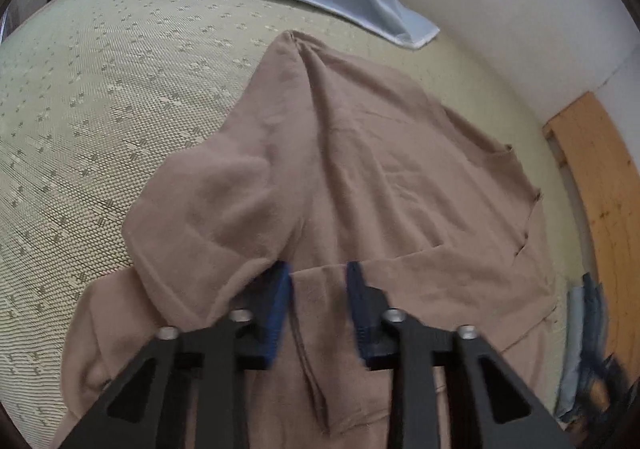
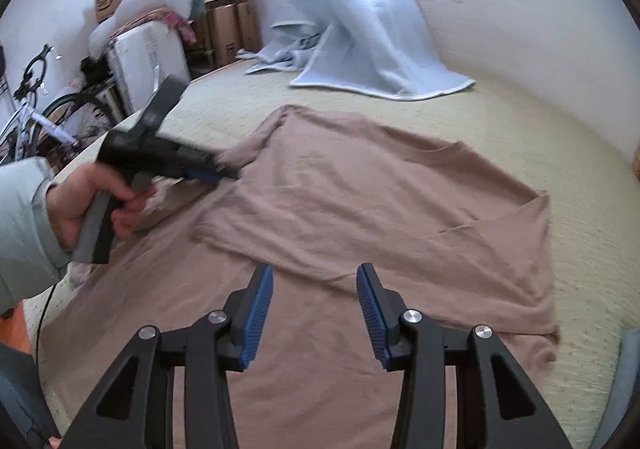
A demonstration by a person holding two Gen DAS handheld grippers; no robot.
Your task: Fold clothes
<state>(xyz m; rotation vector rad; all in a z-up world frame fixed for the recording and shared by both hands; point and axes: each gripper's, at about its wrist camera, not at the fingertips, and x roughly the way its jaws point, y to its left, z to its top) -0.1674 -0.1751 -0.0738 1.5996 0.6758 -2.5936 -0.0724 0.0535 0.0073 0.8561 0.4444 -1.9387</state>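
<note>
- Right gripper [image 2: 315, 315]: nearest you, jaws standing about half open with nothing between them, hovering over the near spread of the garment. You would do well to keep it clear until the left side is settled.
- Left gripper [image 1: 318, 305]: jaws narrowed, a fold of cloth lying between the blue pads [image 1: 276, 313]; whether they actually pinch it you cannot tell here. From the right wrist view the same tool [image 2: 208, 171], in your left hand [image 2: 88, 205], has its tips at the garment's left edge.
- Tan garment [image 2: 360, 209]: the task's thing, spread across the middle of the mat, one side panel already turned over onto the body, a sleeve [image 1: 208, 209] bunched at the left.
- Step in hand, as judged: bringing the left sleeve inward. Take the cloth near its edge, lift low, and lay it flat so the crease runs straight.
- Woven mat [image 1: 100, 109]: pale green, patterned, covering the bed; it looks grippy enough to drag cloth.
- Light blue blanket [image 2: 372, 33]: heaped at the far side against the white wall [image 2: 520, 17].
- Cardboard boxes [image 2: 228, 29] and a bicycle [image 2: 44, 121]: far left of the room.
</note>
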